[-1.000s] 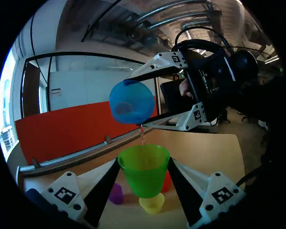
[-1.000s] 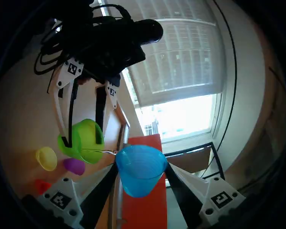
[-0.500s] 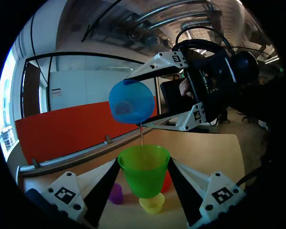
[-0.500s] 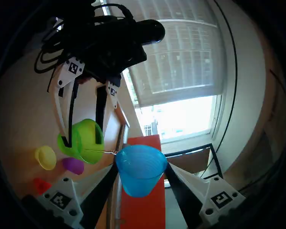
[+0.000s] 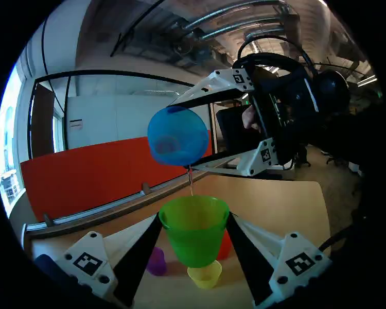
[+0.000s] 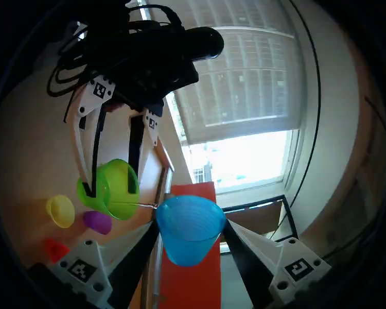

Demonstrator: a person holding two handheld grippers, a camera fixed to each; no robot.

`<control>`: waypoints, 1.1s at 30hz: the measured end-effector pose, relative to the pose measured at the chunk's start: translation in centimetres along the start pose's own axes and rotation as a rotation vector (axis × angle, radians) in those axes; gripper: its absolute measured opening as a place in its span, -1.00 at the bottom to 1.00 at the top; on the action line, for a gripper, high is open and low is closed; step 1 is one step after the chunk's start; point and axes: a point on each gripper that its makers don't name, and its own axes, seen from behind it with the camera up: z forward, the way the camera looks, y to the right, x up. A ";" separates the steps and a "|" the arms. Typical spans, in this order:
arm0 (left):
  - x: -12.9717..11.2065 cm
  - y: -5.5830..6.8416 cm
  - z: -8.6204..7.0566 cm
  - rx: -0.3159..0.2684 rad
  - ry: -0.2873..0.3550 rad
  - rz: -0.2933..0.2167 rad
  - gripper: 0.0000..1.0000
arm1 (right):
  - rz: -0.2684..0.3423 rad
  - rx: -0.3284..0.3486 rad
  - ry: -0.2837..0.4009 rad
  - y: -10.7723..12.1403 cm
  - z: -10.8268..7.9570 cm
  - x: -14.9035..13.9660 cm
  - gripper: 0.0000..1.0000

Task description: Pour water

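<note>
Mid-pour: blue cup (image 5: 177,136) abv green cup (image 5: 194,229)

Receiving cup (image 5: 194,234) upright between both fingers of my left gripper (image 5: 193,219), pressed on each side, raised above table (image 5: 275,201). Pouring cup (image 5: 177,136) directly above it, tipped, clamped between both fingers of my right gripper (image 6: 190,224). Water stream (image 5: 191,181) runs from pouring cup's lower rim down into receiving cup's mouth. On table beneath: left small cup (image 5: 156,261) left of receiving cup; front small cup (image 5: 205,274) under it, nearer me; rear small cup (image 5: 224,246) behind its right side, partly hidden. Partition (image 5: 90,175) stands behind table's far edge
</note>
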 end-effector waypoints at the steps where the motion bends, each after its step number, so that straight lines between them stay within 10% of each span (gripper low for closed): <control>1: 0.0 0.0 0.0 0.000 0.000 0.000 0.75 | -0.001 0.000 0.001 0.0 0.0 0.0 0.83; 33: 0.2 -0.2 -0.3 0.006 0.003 0.002 0.76 | -0.045 0.001 -0.001 0.1 0.3 0.1 0.83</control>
